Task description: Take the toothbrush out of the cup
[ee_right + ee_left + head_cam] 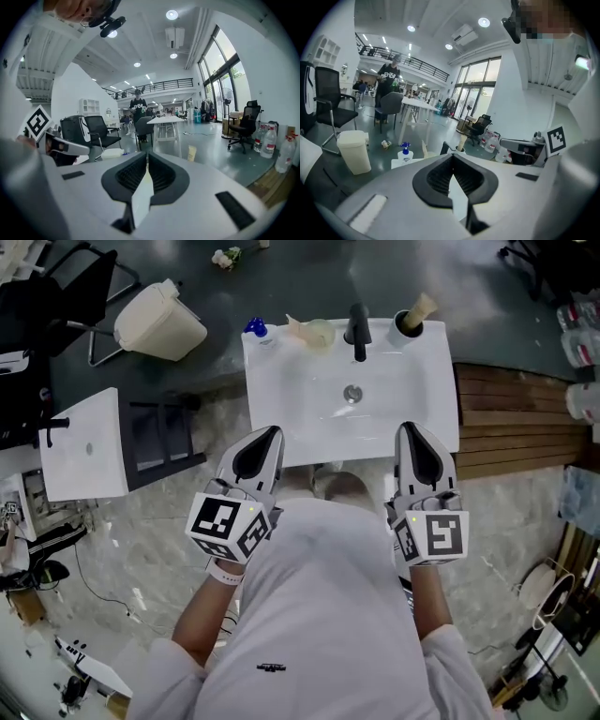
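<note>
A black cup (406,327) stands on the white sink's (281,399) far right corner, and a beige-handled toothbrush (419,308) leans out of it. In the left gripper view the cup (457,151) and the toothbrush (462,140) show just beyond the jaw tips. My left gripper (273,432) and right gripper (409,427) hover over the sink's near edge, close to the person's body and well short of the cup. Both are shut with nothing held; the jaws meet at the tips in the left gripper (451,156) and the right gripper (146,153).
A black faucet (357,331) stands at the sink's back, with the drain (352,393) in front of it. A blue-capped soap bottle (256,330) and a beige cloth (315,331) sit at the back left. A cream bin (159,322), another white basin (84,442) and wooden slats (520,418) flank the sink.
</note>
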Available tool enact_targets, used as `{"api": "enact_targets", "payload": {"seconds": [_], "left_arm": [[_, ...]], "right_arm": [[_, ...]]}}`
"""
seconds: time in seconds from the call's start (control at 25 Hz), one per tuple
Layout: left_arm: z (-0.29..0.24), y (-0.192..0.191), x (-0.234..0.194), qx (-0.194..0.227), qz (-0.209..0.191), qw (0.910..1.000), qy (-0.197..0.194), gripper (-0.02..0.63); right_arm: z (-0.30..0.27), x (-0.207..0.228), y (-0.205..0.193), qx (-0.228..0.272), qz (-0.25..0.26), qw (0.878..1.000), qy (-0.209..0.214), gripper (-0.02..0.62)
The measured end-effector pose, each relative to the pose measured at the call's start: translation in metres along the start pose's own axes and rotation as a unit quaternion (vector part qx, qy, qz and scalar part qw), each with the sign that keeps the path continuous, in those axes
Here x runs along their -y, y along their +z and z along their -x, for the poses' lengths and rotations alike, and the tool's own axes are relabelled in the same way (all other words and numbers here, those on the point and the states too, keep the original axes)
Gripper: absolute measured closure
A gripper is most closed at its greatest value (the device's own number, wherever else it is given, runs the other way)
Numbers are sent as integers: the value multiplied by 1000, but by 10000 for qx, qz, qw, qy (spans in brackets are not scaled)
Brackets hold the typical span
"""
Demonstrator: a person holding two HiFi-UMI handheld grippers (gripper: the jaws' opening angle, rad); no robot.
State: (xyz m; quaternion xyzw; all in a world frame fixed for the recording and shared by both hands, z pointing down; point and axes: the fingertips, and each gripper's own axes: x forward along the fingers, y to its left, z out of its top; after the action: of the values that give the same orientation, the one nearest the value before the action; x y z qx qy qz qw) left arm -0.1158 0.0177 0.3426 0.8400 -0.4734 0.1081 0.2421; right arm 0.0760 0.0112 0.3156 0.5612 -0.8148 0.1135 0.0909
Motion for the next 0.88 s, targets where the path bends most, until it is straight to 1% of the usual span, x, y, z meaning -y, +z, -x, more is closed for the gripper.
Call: {"api": "enact_targets", "payload": {"seconds": [0.16, 0.36, 0.56, 0.88], "left_arm": [[-6, 16, -6, 94, 24, 9999, -98, 601], [-11, 22, -10, 96, 14, 9997, -229, 601], [-18, 25, -14, 114, 31, 9997, -216, 601], [-35, 33, -23, 117, 135, 9997, -153, 601]], "right_arm": [[-7, -2, 18, 89, -21, 9999, -123, 581], [-14, -7, 23, 158, -122, 9996, -206, 581], [-18, -11, 28, 246, -58, 9995, -187, 581], [-30, -13, 33, 243, -71, 9996, -155, 581]]}}
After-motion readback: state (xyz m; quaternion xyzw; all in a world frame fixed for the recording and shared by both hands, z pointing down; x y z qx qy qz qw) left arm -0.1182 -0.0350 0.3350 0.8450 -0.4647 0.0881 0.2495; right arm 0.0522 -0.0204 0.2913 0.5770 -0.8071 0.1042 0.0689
